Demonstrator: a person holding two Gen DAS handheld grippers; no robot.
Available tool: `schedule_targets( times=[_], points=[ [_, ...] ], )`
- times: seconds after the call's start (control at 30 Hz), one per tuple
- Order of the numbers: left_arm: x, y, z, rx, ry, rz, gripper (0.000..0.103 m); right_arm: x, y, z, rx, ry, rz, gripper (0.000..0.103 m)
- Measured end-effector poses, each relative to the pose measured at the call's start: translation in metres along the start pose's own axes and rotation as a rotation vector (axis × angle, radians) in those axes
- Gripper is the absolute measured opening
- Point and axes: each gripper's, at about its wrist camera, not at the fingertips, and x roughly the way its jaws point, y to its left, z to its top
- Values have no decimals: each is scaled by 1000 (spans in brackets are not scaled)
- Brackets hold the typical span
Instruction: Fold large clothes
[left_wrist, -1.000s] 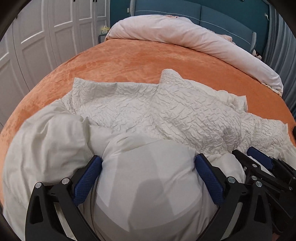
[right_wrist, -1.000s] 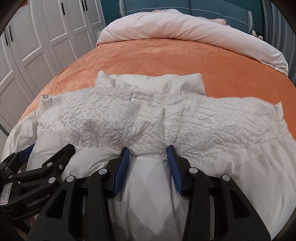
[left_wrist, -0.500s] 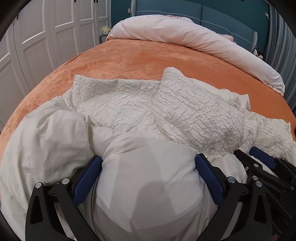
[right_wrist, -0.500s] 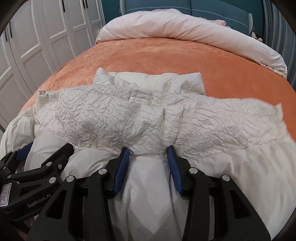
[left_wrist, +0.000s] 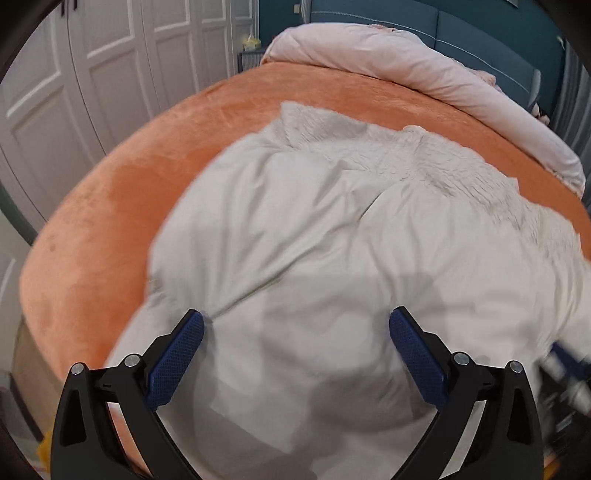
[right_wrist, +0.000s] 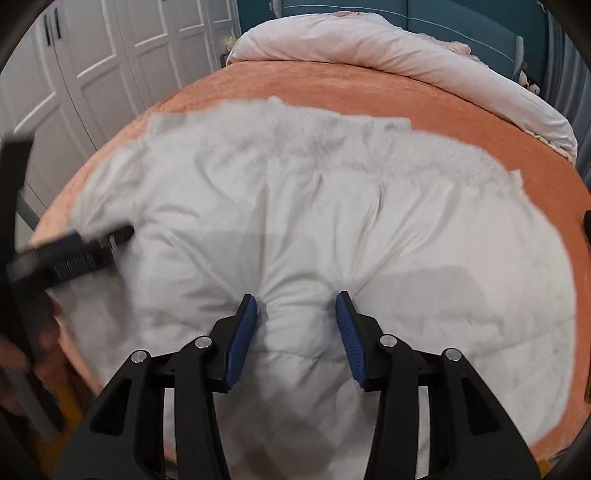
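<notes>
Left wrist view: left claw spread wide, pads pressed into a bunch of white coat; coat lies on the orange bed, smooth side up, crinkled edge at far side

Right wrist view: right claw half-wide, jaws opening, coat fold pinched between them; first fold appears under way, further folds left
</notes>
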Motion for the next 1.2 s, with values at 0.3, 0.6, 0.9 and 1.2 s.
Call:
schedule_targets(
  times=[0.3,0.6,0.9,1.2],
  points=[
    [-6,13,-22,21,13,25,98,1,35,-35,-206,58,-83,51],
    [-42,102,-29,-265,34,-16,98,-16,1,69,4,-46,9,38],
    [-18,141,-39,-444,158,-154,98,104,-18,124,166,150,5,8],
    [0,96,-26,-340,166,-165,98,154,-3,125,89,150,-104,2]
  ],
)
